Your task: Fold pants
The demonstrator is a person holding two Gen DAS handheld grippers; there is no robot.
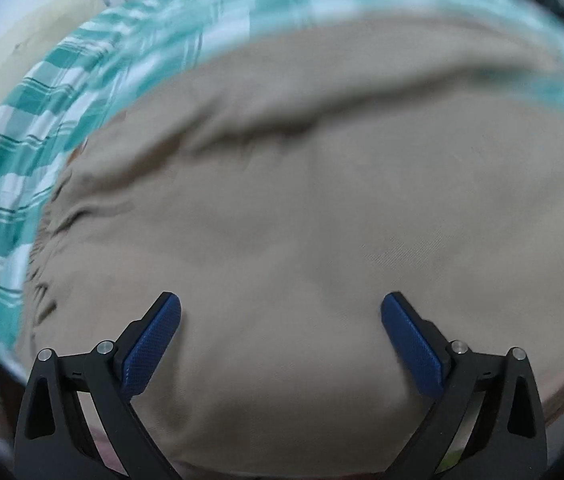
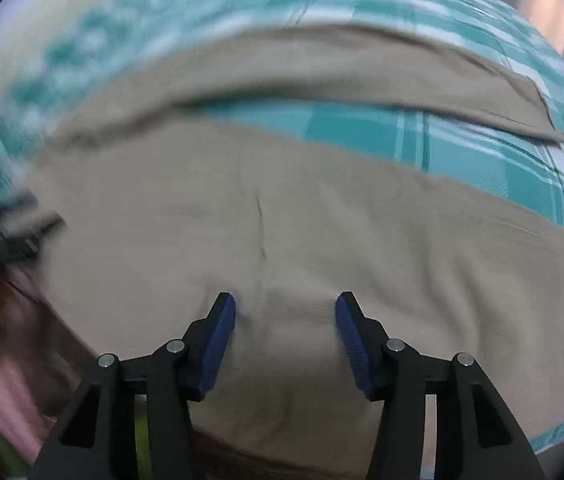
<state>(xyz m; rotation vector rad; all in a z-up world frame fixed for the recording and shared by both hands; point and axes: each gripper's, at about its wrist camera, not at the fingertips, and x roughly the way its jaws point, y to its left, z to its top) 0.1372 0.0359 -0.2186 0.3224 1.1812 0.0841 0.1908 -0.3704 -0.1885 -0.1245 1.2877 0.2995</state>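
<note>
Pants: the beige pants (image 1: 301, 208) lie spread on a checked teal and white cloth (image 1: 42, 128). In the left wrist view they fill almost the whole picture. In the right wrist view the pants (image 2: 301, 232) lie across the middle, and the cloth (image 2: 461, 148) shows between the two legs.

Legs: in the right wrist view one leg runs as a narrow band at the top and ends in a hem on the right side. The other leg is the wide part just ahead of the fingers. The two legs are apart on the right and join on the left.

Folds: in the left wrist view a long dark crease crosses the fabric in the upper half, and small wrinkles sit at the left edge.

Left gripper: the left gripper (image 1: 281, 308) is just above the pants, its jaws wide apart, with nothing between the blue pads (image 1: 150, 348).

Right gripper: the right gripper (image 2: 285, 308) is also over the pants, jaws apart but narrower. A low ridge of fabric sits between the pads (image 2: 218, 344). I cannot tell if the pads touch it.

Sharpness: both views are blurred, mostly at the edges.
</note>
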